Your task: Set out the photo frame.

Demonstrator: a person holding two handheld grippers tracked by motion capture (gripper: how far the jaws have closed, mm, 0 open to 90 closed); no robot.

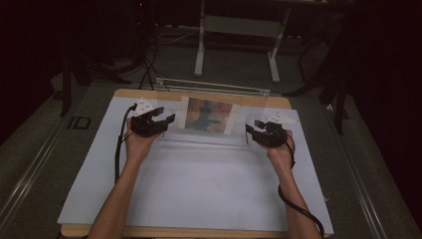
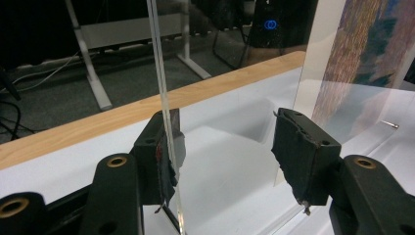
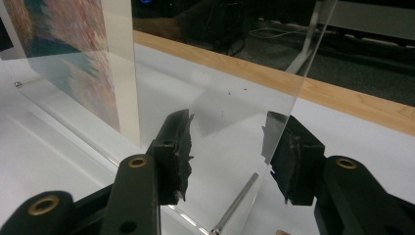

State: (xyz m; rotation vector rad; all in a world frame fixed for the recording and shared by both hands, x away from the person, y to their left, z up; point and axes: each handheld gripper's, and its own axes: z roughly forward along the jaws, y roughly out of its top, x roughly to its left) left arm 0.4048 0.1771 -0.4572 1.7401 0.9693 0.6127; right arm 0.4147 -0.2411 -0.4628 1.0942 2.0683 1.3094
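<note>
A clear acrylic picture frame stands on edge across the far part of the table, with a blurry coloured print in its middle. My left gripper is at its left end. In the left gripper view the pane's edge lies against one pad of the left gripper, and the other pad stands well clear. My right gripper is at the frame's right end. In the right gripper view the pane passes between the jaws of the right gripper, close to one pad, with a gap to the other.
A white sheet covers the wooden table. A metal standoff rod sits at the frame's lower corner, and a small pin lies by the print. Beyond the table are desk legs and floor cables in a dark room.
</note>
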